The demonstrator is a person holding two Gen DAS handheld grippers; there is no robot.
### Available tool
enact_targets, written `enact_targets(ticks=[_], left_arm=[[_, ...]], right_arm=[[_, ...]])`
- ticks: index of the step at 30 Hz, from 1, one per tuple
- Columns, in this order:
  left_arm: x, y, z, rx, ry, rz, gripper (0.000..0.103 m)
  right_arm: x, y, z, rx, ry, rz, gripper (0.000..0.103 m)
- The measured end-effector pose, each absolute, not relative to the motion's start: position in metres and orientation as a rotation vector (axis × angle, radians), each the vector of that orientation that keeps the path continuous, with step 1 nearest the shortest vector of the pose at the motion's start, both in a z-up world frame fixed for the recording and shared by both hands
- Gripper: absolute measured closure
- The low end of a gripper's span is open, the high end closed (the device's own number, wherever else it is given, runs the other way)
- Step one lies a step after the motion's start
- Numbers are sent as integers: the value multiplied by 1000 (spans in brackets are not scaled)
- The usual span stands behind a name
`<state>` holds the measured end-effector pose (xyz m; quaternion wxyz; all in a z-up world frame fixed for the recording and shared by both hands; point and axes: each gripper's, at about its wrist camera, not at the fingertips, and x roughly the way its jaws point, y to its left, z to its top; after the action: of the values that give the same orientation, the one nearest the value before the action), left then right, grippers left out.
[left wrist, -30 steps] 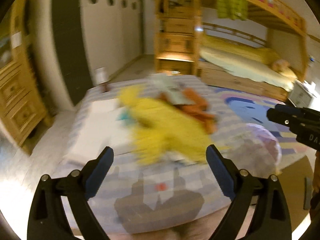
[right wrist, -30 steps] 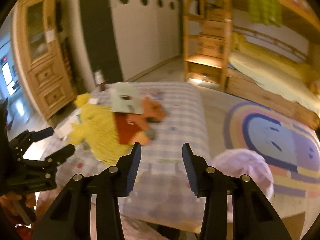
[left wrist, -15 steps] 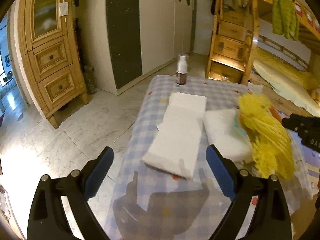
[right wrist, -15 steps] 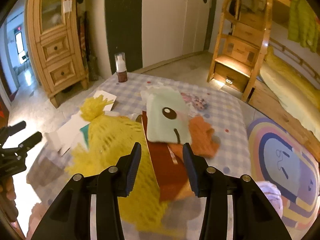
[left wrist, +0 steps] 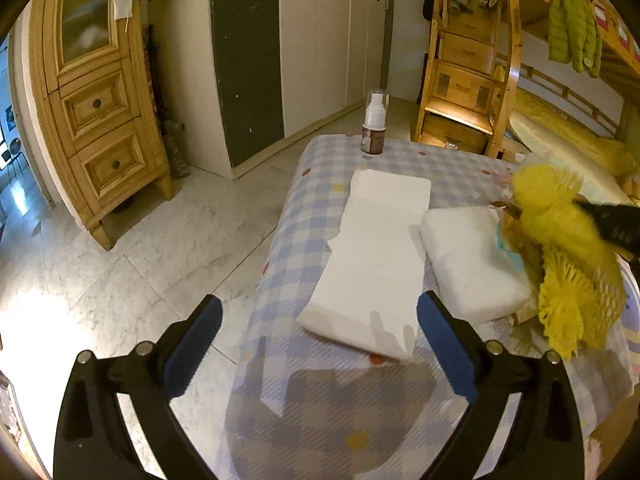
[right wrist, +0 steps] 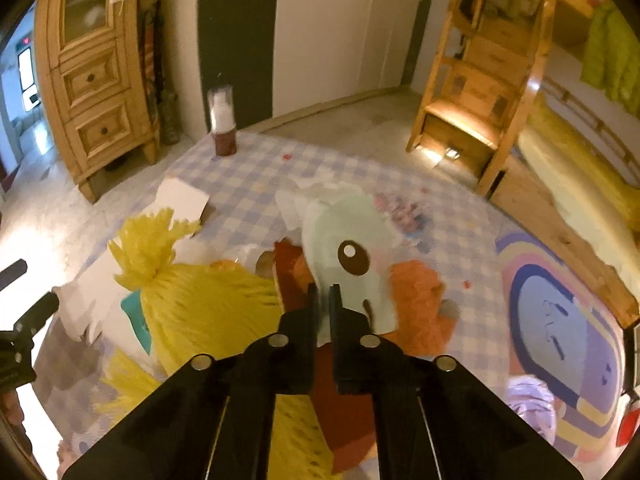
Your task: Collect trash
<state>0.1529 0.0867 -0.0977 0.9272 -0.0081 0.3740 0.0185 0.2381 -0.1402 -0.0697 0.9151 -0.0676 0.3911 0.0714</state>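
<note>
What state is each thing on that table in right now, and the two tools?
Left tool: open, above the white paper.
Right tool: nearly shut at the mint paper's edge; grip unclear.
Bottle: upright, capped.
Yellow net: bunched, lying on the table.
Foam block: lying flat.

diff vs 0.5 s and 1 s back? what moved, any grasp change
The right gripper went from open to nearly shut, closing over the pile at the pale green paper; a firm grip is unclear. The left gripper swung from the yellow mesh to the white sheet, and stayed open. Bottle unmoved.
</note>
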Motion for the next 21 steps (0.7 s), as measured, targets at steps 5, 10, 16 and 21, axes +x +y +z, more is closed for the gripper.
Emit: enact_targets(ticks=[5,10,16,21], left_arm=[[147,82,-108,14,792,-3,7],[151,65,-121,66,827,-53,7],[164,65,-135,86,867,-45,7],[173,64,-133,104,889,-48,7]], right_arm=[[230,-171,-44,-11,751,152,102],[214,-189,-20,53,700,169,102],[192,-194,-13,61,683,188,102],[183,-201,-16,105,698,202,102]])
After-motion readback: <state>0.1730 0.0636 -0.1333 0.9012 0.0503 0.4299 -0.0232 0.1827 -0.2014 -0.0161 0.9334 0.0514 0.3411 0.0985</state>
